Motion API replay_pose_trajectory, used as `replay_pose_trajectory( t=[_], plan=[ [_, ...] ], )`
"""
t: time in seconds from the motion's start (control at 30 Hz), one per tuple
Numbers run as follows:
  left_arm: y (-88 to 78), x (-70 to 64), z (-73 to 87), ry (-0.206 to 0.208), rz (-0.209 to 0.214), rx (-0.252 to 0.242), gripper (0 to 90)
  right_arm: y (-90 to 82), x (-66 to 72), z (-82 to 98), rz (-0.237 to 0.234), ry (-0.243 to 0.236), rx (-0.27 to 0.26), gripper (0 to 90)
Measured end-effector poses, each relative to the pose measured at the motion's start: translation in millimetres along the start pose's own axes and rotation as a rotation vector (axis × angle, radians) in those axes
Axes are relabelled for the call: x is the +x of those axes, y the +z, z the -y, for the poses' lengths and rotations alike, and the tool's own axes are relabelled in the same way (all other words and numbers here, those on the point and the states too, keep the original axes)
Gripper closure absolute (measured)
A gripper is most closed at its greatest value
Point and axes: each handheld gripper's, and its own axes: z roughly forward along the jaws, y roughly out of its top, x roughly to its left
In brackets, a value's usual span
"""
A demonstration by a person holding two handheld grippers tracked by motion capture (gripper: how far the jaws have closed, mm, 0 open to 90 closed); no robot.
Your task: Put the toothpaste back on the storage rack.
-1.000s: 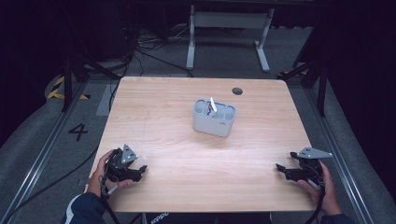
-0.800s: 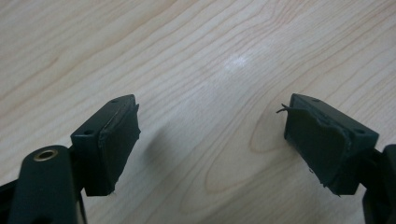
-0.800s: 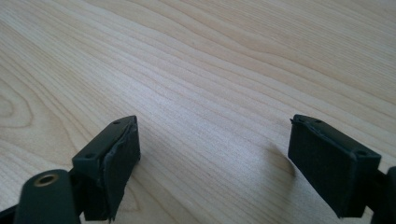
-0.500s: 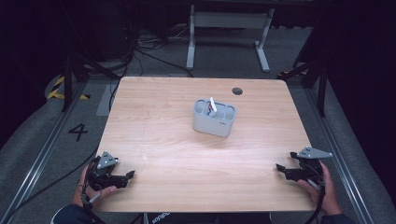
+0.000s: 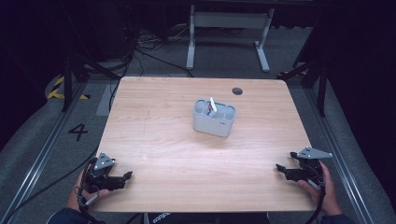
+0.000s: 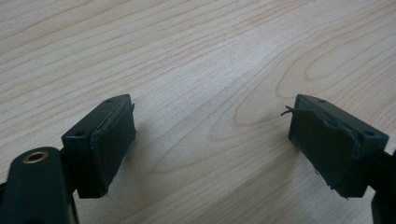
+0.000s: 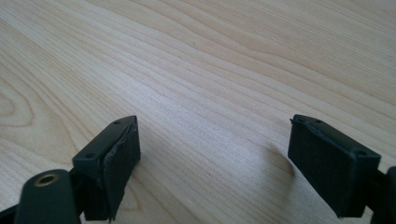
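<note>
I hold my left claw (image 5: 122, 176) and right claw (image 5: 281, 168) low at the near corners of the desk (image 5: 163, 140), both spread wide with nothing between them, apparently parked clear. Farther off, mid-desk, stands the grey holder (image 5: 214, 117), something white upright inside.
</note>
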Motion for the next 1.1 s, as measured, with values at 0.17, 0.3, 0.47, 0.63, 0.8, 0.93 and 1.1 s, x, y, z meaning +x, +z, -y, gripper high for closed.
replay_pose_trajectory(
  t=[0.17,0.3,0.47,0.63,0.8,0.93,1.1],
  plan=[
    [0.0,0.0,0.0,0.0,0.0,0.0,15.1,0.1,-0.3,0.0,-0.002,0.003,0.002,17.2],
    [0.3,-0.2,-0.2,-0.002,0.004,0.001,14.9,0.2,-0.2,-0.1,-0.001,0.001,0.0,17.2],
    [0.6,-0.2,-0.4,-0.002,0.004,0.001,14.3,0.1,0.2,-0.1,-0.002,0.0,-0.002,17.3],
    [0.9,-0.2,-1.4,-0.002,-0.001,0.009,13.6,0.1,0.0,-0.1,-0.004,0.0,0.0,17.3],
    [3.8,-1.7,-3.2,-0.017,-0.009,0.009,10.6,0.1,0.2,-0.1,-0.004,0.001,-0.002,17.3],
    [5.4,-2.3,-5.3,-0.017,-0.012,0.024,7.3,0.1,0.2,-0.1,-0.004,0.001,-0.001,17.3],
    [7.5,-3.2,-6.3,-0.023,-0.007,0.027,4.3,0.1,0.2,-0.1,-0.003,0.0,-0.002,17.3]
  ],
)
